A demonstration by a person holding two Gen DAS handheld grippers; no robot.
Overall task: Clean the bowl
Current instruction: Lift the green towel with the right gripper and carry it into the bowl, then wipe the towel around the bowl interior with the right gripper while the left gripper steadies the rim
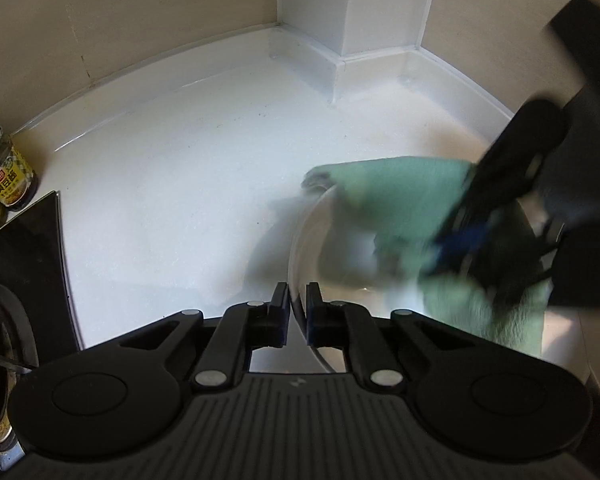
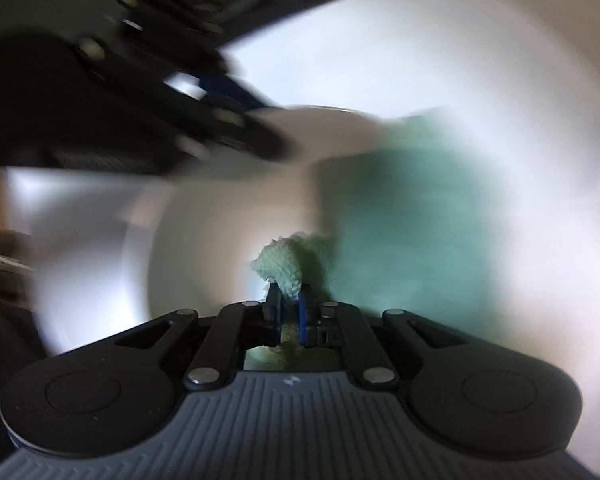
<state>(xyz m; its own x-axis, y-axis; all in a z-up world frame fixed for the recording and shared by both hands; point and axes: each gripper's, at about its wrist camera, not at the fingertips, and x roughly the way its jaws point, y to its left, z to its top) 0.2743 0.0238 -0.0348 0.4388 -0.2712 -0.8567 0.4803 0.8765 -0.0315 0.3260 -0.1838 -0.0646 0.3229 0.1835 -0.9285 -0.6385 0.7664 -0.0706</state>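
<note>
A white bowl (image 1: 320,240) sits on the white counter (image 1: 172,184). My left gripper (image 1: 298,300) is shut on the bowl's near rim, one finger inside and one outside. My right gripper (image 1: 472,240) comes in from the right, blurred, and presses a green cloth (image 1: 400,200) into the bowl. In the right wrist view my right gripper (image 2: 290,304) is shut on a bunch of the green cloth (image 2: 284,268), the rest of which smears across the white bowl (image 2: 204,240). The left gripper (image 2: 180,120) shows there at upper left, blurred.
A dark jar with a yellow label (image 1: 6,176) stands at the far left by the wall. A black gas stove (image 1: 16,280) fills the left edge. A white pillar (image 1: 384,8) rises at the back corner of the counter.
</note>
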